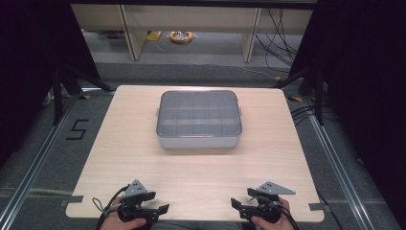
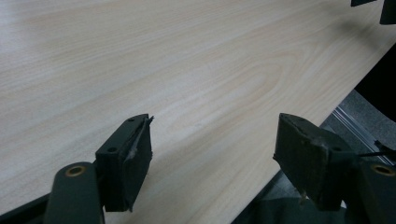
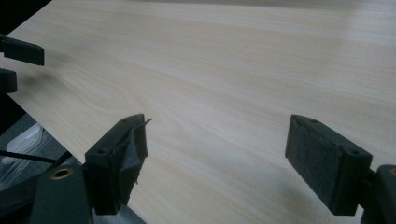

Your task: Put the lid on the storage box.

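A grey compartment box (image 1: 198, 120) with a clear lid, shut, sits in the middle of the light wooden table (image 1: 119, 158). My left gripper (image 1: 155, 202) rests at the near edge on the left, held by a hand, pointing right towards the other gripper. Its jaws stand wide apart over bare wood, so the left gripper (image 2: 212, 154) is open and holds nothing. My right gripper (image 1: 244, 198) sits at the near edge on the right, pointing left. In its own view the right gripper (image 3: 217, 154) is open too, with nothing between its pads (image 3: 322, 161).
Bare tabletop lies between the box and both grippers. The table's near edge (image 2: 299, 154) runs close under the jaws. Black stand legs (image 1: 72, 84) flank the table. On the floor are a "5" marking (image 1: 76, 129) and a yellow cable coil (image 1: 181, 37).
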Available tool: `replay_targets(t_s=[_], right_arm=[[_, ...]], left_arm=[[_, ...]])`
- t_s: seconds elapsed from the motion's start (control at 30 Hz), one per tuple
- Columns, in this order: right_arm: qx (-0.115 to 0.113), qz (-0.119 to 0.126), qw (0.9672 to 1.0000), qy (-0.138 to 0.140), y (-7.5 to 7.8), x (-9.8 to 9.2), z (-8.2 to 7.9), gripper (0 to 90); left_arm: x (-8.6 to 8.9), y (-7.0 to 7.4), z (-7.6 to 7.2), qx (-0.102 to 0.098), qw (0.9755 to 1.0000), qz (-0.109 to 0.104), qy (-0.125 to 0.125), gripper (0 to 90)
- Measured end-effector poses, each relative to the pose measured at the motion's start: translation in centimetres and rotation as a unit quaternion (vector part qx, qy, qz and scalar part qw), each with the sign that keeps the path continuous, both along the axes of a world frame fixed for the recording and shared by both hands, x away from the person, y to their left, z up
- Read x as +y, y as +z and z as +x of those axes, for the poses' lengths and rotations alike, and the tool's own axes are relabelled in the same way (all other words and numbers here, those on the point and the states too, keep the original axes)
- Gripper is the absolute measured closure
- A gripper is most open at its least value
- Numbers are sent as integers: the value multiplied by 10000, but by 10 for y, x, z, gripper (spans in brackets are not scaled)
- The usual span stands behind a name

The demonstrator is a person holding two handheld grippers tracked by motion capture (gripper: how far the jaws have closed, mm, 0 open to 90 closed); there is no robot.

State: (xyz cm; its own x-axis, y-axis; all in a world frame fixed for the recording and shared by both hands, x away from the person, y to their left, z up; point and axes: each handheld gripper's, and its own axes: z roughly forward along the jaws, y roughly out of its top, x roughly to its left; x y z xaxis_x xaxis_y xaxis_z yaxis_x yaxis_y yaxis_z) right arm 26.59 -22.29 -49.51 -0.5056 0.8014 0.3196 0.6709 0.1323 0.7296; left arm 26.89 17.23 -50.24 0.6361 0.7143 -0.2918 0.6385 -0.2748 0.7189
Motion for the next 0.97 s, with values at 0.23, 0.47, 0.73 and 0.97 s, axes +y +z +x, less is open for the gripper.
replay_targets(t_s=[0.23,0.47,0.73,0.97], right_arm=[[65,28,10000,12,-1,0,-8,217],[-74,-44,9999,121,-4,-3,-8,217],[-27,-135,9998,124,-4,-3,-8,208],[-39,-67,10000,55,-6,-3,-6,176]], left_arm=[[-1,1,-5,-9,10000,24,-74,267],[1,0,-4,3,10000,63,-67,266],[2,0,-3,38,9999,87,-71,255],[0,-1,-2,138,9998,-70,126,163]])
